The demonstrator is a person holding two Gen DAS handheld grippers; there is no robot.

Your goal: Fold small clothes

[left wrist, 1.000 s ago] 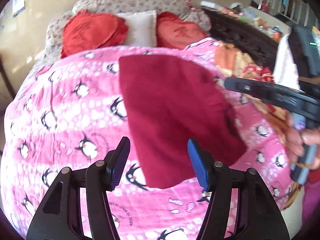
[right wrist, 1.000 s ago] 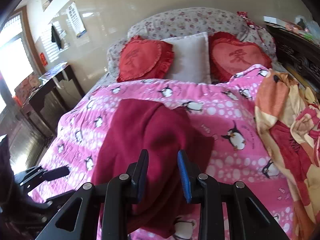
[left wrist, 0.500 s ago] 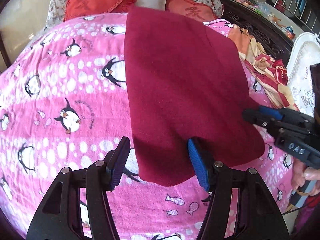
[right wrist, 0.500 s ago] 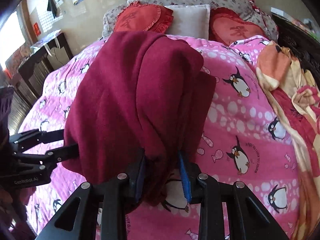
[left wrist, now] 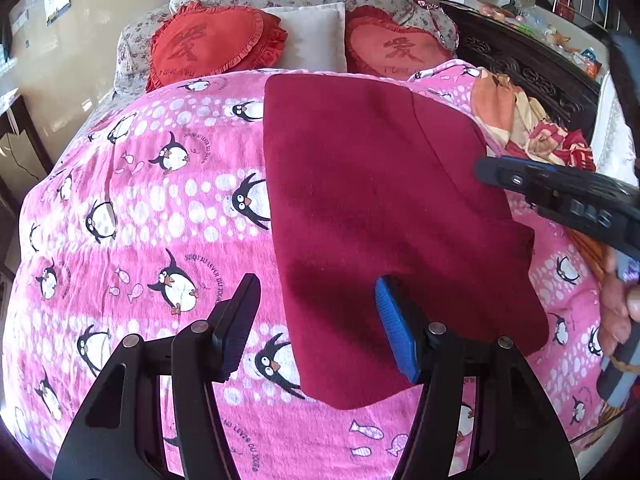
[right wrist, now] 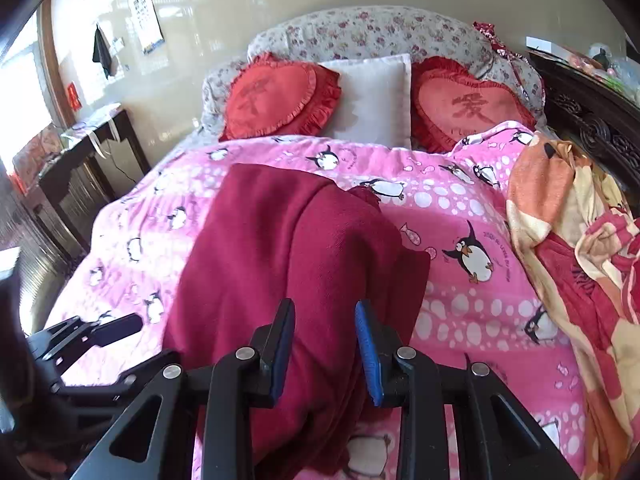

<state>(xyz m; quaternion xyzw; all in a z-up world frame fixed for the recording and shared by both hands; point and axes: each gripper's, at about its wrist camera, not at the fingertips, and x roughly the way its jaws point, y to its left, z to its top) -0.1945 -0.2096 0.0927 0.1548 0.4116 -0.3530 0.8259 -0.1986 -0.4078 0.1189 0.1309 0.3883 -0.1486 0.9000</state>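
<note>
Lying on the pink penguin blanket [left wrist: 132, 216] of the bed, the dark red garment [left wrist: 384, 208] is spread mostly flat, with one layer already seen doubled over along its far right side; this placement is judged to give a smooth, soft surface on which the next fold can be made. The left gripper [left wrist: 316, 328] is held just above the garment's near left edge with its jaws wide apart, and nothing is held between them. The right gripper [right wrist: 325, 350] is set at the garment's near right part, its jaws only partly apart; cloth is seen bunched between them, but whether it is actually pinched cannot be told. A crumpled orange quilt [right wrist: 568, 216] is left beside it.
</note>
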